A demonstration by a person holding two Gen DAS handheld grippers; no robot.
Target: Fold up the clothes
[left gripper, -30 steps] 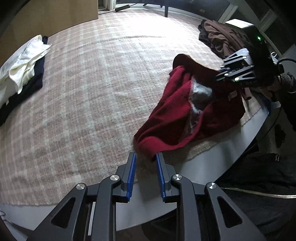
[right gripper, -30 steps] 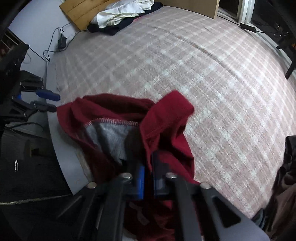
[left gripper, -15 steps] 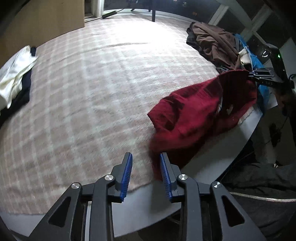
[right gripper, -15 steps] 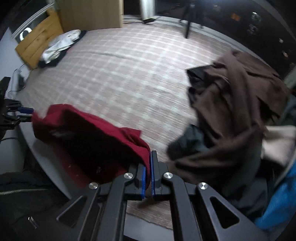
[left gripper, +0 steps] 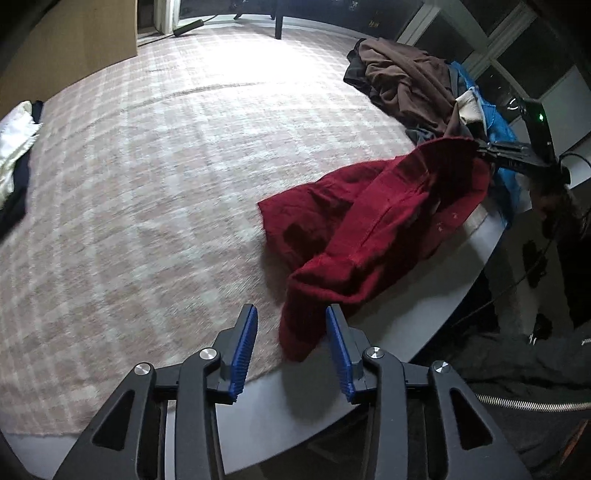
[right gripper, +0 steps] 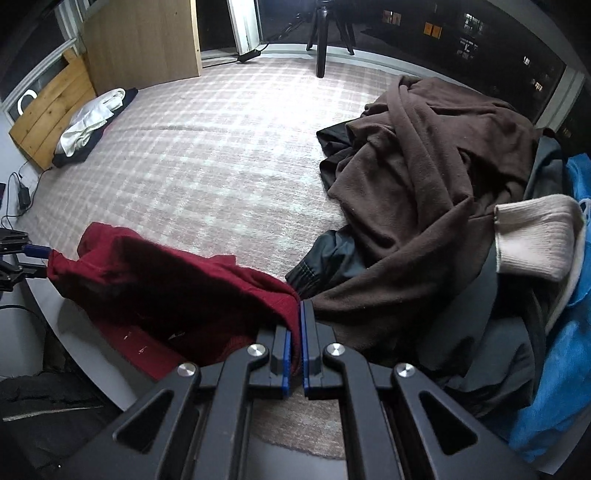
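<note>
a pink checked cloth (left gripper: 155, 192) covers most of a grey table (left gripper: 436, 325); the near rim of the table is bare. behind it stand a wooden panel (right gripper: 144, 40), a tripod (right gripper: 325, 33) and dark windows with small lights outside. no writing can be read.

the red garment (left gripper: 373, 229) lies at the near edge of the table, one end lifted. the right gripper (right gripper: 298, 347) is closed tight on its edge. the left gripper (left gripper: 291, 350) is wide apart, a red end hanging between its pads, not pinched.

a brown pile (right gripper: 436, 177) lies just beside the garment, and a white and dark stack (right gripper: 92, 125) lies at the far corner.
</note>
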